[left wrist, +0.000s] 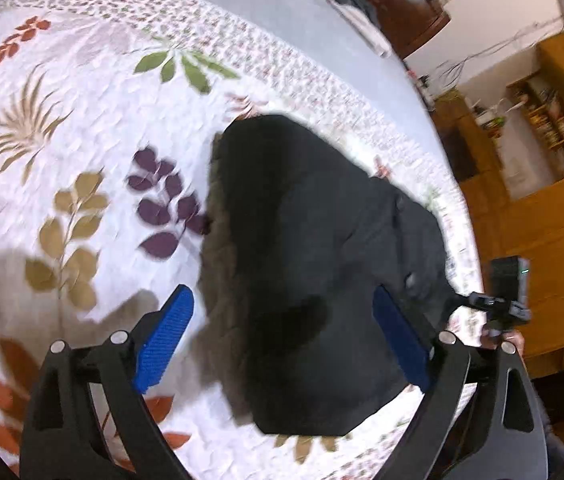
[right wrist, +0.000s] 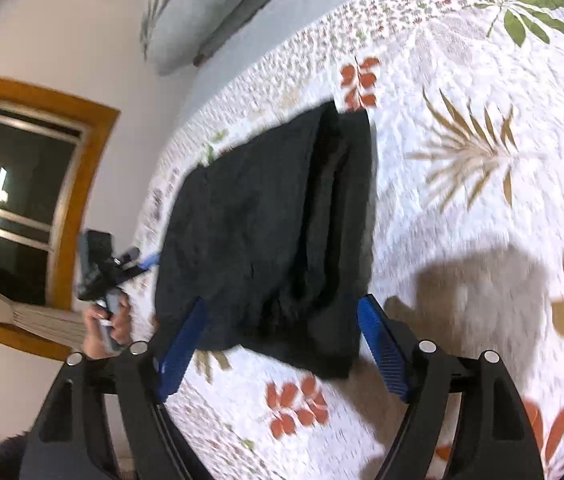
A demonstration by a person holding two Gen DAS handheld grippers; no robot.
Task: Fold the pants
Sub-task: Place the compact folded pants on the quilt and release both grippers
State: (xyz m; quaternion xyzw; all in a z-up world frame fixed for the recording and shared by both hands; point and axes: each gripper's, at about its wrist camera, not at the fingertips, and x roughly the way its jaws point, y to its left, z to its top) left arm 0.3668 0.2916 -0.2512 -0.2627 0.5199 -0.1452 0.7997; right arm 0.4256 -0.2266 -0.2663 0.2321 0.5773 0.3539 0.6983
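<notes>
Dark folded pants lie in a compact bundle on the white leaf-print bedspread. My left gripper hovers above the bundle's near end, its blue pads spread wide and touching nothing. In the right wrist view the same pants show stacked folds along one side. My right gripper is open over their near edge, with blue pads apart and clear of the cloth. The other gripper with a hand appears at the left of that view.
The bedspread stretches wide around the pants. A grey pillow lies at the head of the bed. Wooden shelving stands beyond the bed's edge, and a wood-framed window is on the wall.
</notes>
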